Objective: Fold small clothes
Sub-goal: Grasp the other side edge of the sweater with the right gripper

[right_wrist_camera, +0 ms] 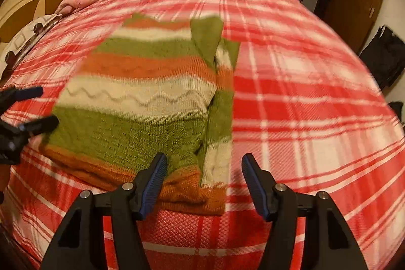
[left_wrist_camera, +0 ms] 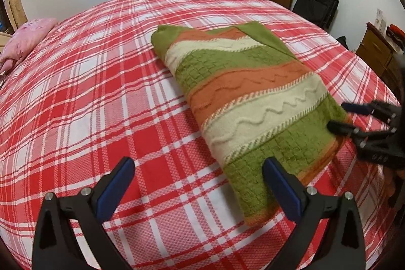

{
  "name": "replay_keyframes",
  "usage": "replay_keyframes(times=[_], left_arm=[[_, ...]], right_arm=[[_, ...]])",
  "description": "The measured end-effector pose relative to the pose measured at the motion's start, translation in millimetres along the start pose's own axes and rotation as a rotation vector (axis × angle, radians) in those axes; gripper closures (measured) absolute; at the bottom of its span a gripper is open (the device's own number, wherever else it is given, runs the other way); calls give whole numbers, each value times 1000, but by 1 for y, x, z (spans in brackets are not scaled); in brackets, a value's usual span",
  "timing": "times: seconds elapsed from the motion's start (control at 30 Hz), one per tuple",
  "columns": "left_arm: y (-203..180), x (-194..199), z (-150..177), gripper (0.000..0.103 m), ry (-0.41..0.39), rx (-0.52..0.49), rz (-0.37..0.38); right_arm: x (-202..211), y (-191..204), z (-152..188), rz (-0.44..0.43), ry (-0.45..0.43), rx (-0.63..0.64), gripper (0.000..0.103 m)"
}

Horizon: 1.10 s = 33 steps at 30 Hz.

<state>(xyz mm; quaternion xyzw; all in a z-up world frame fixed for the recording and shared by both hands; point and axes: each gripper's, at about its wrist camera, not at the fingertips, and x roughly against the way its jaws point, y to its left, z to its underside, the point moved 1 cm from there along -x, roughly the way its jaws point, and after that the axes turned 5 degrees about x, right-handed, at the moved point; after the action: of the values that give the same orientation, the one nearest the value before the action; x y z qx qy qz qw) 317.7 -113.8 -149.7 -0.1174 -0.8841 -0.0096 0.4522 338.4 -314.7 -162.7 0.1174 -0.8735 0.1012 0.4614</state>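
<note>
Here is the striped sweater [left_wrist_camera: 253, 103], green, orange and cream bands, lying on the bed [left_wrist_camera: 101, 98] with its red and white check cover. It sits as a long, narrow bundle, both sides apparently turned in already, and the right wrist view shows a sleeve laid down along its right edge.

The left tool [left_wrist_camera: 200, 184] hangs low over the near end, fingers spread wide and gripping nothing; its right finger [left_wrist_camera: 281, 184] sits over the near hem corner, though whether it touches the knit I cannot tell. The right tool [right_wrist_camera: 202, 179] is also spread and empty-handed, straddling the orange hem and the cream cuff of that sleeve. In the left wrist view it shows at the right side of the sweater, its lower fingertip at or on the knit's edge.

My read: the lengthwise folds look done, and the step in hand is taking hold of the hem end for the crosswise fold. The next move calls for each tool to drop onto its own hem corner, close on all the layers together, sleeve included on the right, then lift evenly and carry the hem toward the collar end. Thick knit like this should slump if only the top layer is caught.

A pink pillow [left_wrist_camera: 27, 37] rests at the far left, well apart.
</note>
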Motion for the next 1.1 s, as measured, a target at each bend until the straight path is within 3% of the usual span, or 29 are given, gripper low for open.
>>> replay_keyframes(times=[0.17,0.2,0.23,0.37,0.47,0.5,0.57,0.73,0.87,1.0,1.03,1.1], left_arm=[[-2,-10,1,0,18,28,18],[-5,-11,2,0,23,26,22],[-7,-11,2,0,24,24,26],[-15,-9,6,0,19,-8,26],[-12,-7,6,0,23,-7,33],[-10,-7,6,0,24,-4,35],[-7,-8,4,0,27,0,36],[-6,-11,1,0,30,-1,53],[-10,-15,-1,0,26,-3,66],[-9,-25,-2,0,44,12,86],[-9,-25,-2,0,45,13,87],[-10,-24,-1,0,43,16,84]], right_arm=[[20,-1,-52,-6,-115,-37,45],[12,-2,-66,-7,-108,-42,59],[4,-3,-77,-10,-99,-56,64],[-59,-22,-117,-5,-31,-145,65],[-96,-40,-124,-90,32,-255,66],[-100,-44,-123,-120,20,-283,93],[-98,-42,-123,-160,-11,-275,93],[-80,-49,-114,-66,-45,-299,94],[-99,-70,-98,-15,13,-346,96],[-98,-74,-98,-40,3,-308,95],[-95,-74,-98,-47,-3,-298,93],[-87,-72,-97,-35,-24,-287,69]])
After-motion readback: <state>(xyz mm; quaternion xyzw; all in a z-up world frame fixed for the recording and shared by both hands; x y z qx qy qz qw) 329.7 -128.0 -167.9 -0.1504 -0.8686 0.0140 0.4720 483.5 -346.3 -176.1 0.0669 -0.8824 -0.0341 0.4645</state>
